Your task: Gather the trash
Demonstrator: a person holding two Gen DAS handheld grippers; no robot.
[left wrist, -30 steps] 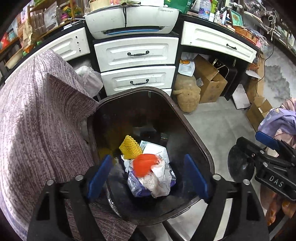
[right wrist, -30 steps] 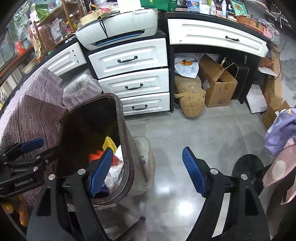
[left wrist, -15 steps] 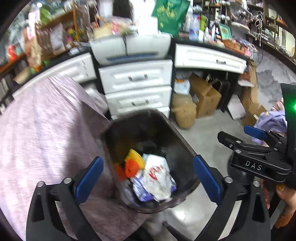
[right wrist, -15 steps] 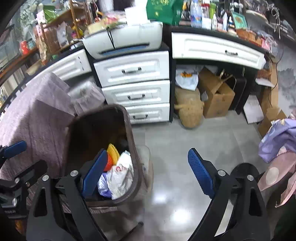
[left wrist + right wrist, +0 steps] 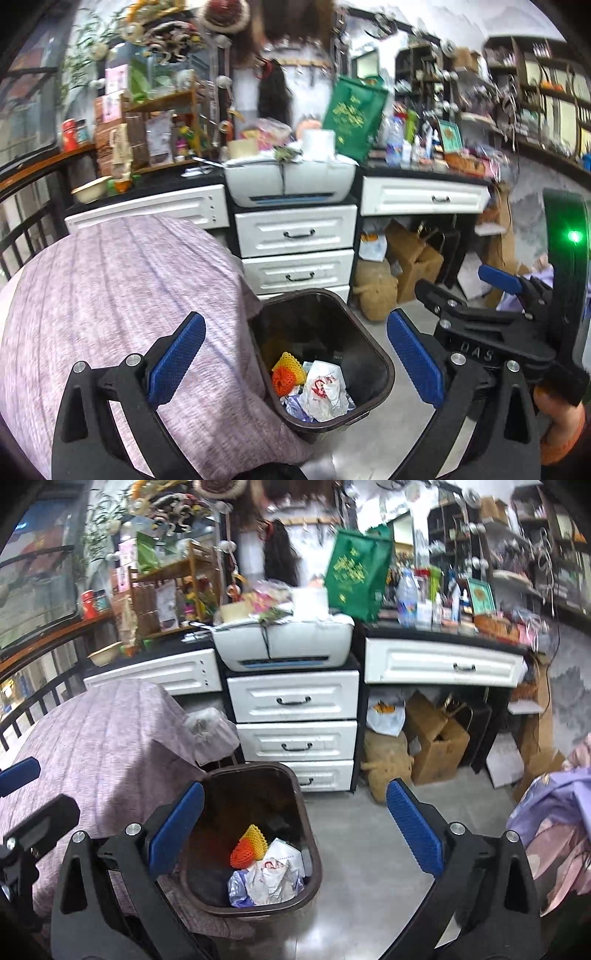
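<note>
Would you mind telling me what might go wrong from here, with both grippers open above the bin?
1. The brown trash bin stands right against the purple cloth; a low pass could snag the fabric.
2. The left gripper and right gripper sit close together and might collide.
3. The white crumpled bag lies loose on top and could spill.

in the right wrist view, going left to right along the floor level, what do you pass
purple cloth → brown trash bin → tan stuffed toy → cardboard box → lilac bedding
</note>
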